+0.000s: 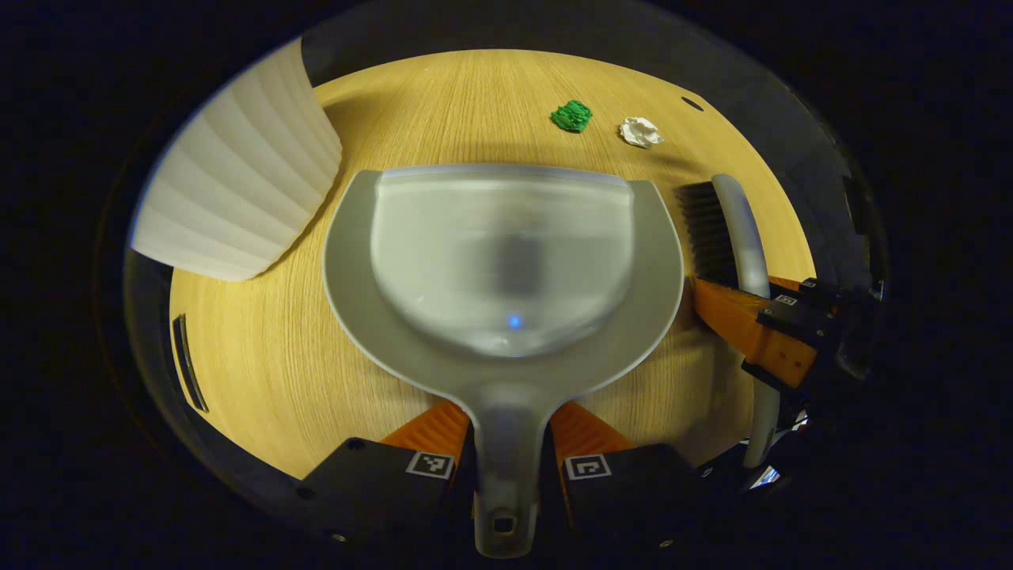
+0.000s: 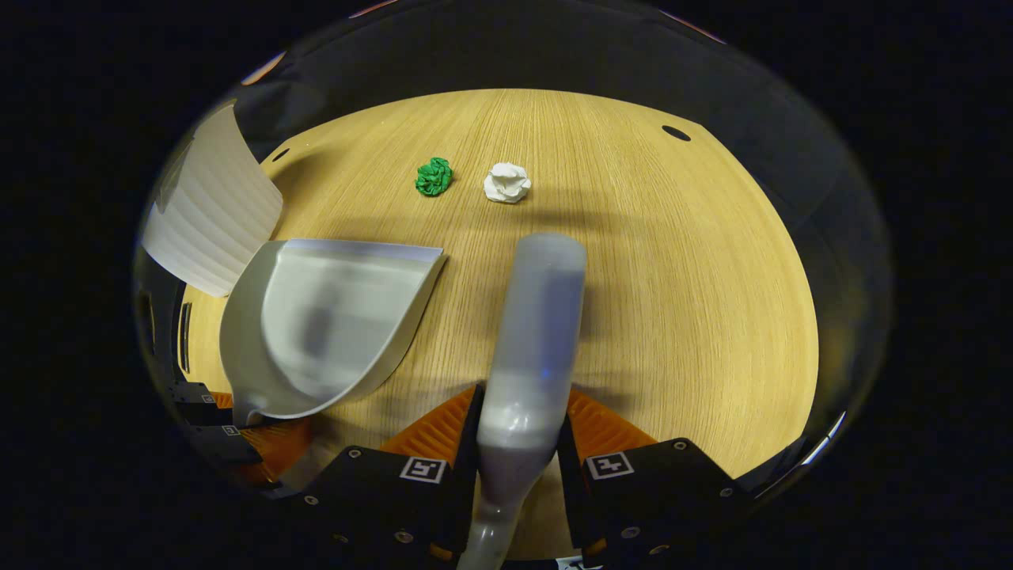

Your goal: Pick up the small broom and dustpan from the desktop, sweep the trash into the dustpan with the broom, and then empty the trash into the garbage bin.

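Two paper balls, green (image 2: 434, 176) and white (image 2: 506, 182), lie ahead of both tongs, nearer the right tongs (image 2: 518, 431) clamping the broom (image 2: 538, 317); the left tongs (image 1: 506, 431) clamp the dustpan (image 1: 506, 261) handle.

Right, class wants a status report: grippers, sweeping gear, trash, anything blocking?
Left gripper shut on dustpan. Right gripper shut on broom. Green wad, white wad unswept. Path open.

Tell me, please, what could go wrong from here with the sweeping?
1. The green scrap and the white scrap lie apart, so one stroke of the broom may miss one or flick it away.
2. The dustpan sits close beside the ribbed bin; swinging it might knock the bin.
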Available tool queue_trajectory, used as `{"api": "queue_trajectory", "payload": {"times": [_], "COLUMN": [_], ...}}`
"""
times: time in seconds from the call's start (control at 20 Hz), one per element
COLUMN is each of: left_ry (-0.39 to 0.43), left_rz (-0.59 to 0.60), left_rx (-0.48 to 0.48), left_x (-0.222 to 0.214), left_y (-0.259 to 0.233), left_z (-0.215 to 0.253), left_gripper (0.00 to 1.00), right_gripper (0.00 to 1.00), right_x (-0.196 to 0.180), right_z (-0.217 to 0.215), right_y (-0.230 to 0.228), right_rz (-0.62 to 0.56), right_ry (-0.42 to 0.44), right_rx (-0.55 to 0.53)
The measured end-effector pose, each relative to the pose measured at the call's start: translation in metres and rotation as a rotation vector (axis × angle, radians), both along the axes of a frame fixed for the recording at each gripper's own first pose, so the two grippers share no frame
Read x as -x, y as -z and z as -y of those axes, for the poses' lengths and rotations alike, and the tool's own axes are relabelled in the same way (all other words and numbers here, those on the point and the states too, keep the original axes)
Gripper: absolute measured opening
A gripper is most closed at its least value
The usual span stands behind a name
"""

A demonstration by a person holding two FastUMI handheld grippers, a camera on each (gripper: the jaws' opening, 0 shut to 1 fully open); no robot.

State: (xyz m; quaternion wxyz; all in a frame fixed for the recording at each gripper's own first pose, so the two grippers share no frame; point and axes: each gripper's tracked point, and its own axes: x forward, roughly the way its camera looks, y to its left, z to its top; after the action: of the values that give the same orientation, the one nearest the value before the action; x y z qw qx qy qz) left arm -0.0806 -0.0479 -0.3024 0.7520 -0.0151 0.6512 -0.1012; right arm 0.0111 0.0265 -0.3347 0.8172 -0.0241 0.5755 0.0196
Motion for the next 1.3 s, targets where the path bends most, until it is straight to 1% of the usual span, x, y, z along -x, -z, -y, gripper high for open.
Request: {"api": "queue_trajectory", "payload": {"times": [0.05, 0.15, 0.2, 0.3, 0.4, 0.45, 0.55, 0.6, 0.75, 0.85, 0.9, 0.95, 1.1, 1.3], "left_ry": [0.021, 0.078, 0.107, 0.190, 0.283, 0.315, 0.364, 0.396, 0.483, 0.506, 0.498, 0.513, 0.525, 0.609], "left_rz": [-0.003, 0.016, 0.033, 0.070, 0.096, 0.102, 0.109, 0.105, 0.113, 0.115, 0.126, 0.120, 0.133, 0.153], "left_rx": [0.009, 0.011, 0.016, 0.034, 0.046, 0.054, 0.056, 0.050, 0.039, 0.043, 0.050, 0.053, 0.061, 0.067], "left_x": [0.002, 0.001, -0.005, -0.017, -0.032, -0.040, -0.054, -0.062, -0.078, -0.087, -0.091, -0.088, -0.091, -0.096], "left_y": [-0.001, -0.001, 0.000, 0.001, 0.009, 0.014, 0.018, 0.020, 0.018, 0.016, 0.014, 0.015, 0.019, 0.017], "left_z": [-0.002, -0.010, -0.013, -0.018, -0.022, -0.023, -0.027, -0.030, -0.035, -0.030, -0.028, -0.029, -0.027, -0.027], "left_gripper": [0.36, 0.34, 0.33, 0.32, 0.32, 0.32, 0.32, 0.31, 0.31, 0.31, 0.31, 0.31, 0.31, 0.31], "right_gripper": [0.47, 0.42, 0.41, 0.39, 0.38, 0.38, 0.38, 0.38, 0.38, 0.38, 0.38, 0.38, 0.38, 0.37], "right_x": [-0.002, -0.004, -0.005, -0.014, -0.031, -0.042, -0.064, -0.079, -0.112, -0.134, -0.140, -0.146, -0.148, -0.140], "right_z": [0.001, 0.002, 0.005, 0.016, 0.028, 0.030, 0.037, 0.042, 0.041, 0.036, 0.033, 0.028, 0.007, -0.027], "right_y": [-0.002, -0.003, -0.004, -0.007, -0.010, -0.011, -0.012, -0.015, -0.016, -0.016, -0.017, -0.014, -0.010, -0.011], "right_rz": [-0.003, -0.022, -0.032, -0.032, -0.022, -0.024, -0.026, -0.022, -0.027, -0.024, -0.029, -0.038, -0.080, -0.123], "right_ry": [-0.005, -0.011, -0.012, -0.019, -0.028, -0.031, -0.062, -0.096, -0.165, -0.229, -0.261, -0.295, -0.406, -0.632], "right_rx": [-0.006, -0.038, -0.052, -0.058, -0.063, -0.073, -0.082, -0.074, -0.085, -0.084, -0.082, -0.082, -0.095, -0.098]}}
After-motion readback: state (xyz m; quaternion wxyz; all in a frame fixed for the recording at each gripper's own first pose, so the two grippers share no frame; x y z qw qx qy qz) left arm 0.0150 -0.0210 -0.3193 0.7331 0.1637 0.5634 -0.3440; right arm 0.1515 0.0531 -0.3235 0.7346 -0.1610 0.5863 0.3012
